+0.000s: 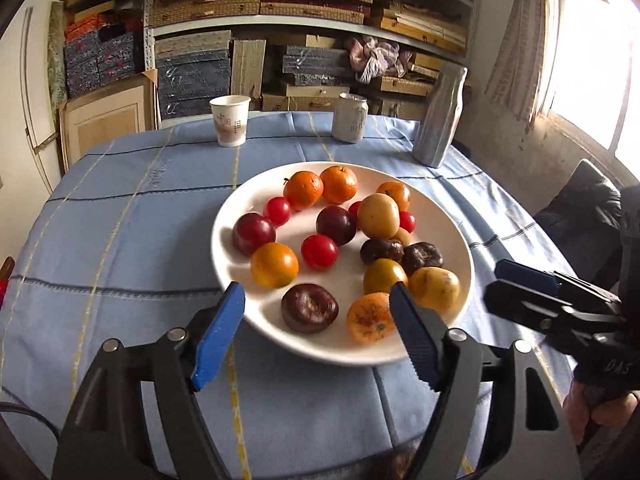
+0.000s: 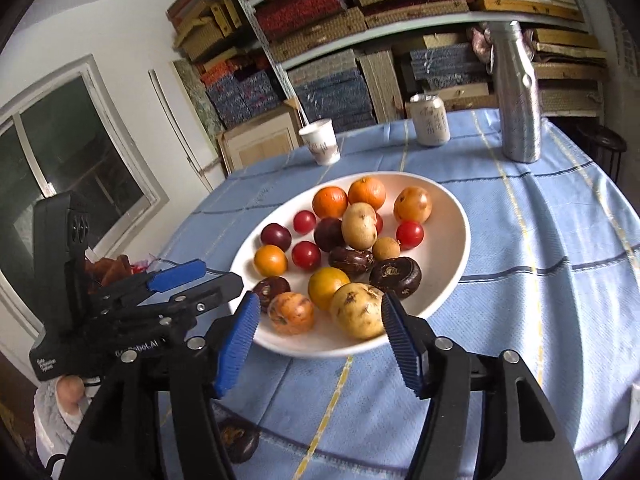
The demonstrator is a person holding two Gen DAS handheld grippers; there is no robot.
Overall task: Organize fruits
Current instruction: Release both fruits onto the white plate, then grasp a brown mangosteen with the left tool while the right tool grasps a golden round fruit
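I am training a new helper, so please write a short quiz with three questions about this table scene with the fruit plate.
1. True or false: the white plate holds all the fruits seen on the blue tablecloth.
2. Which item stands nearest the window side in the left wrist view? A) paper cup B) can C) silver bottle
3. Fill in: the left gripper and right gripper are both ____, holding nothing.

Key: 1 false, a dark fruit lies off the plate near the table edge; 2 C; 3 open.
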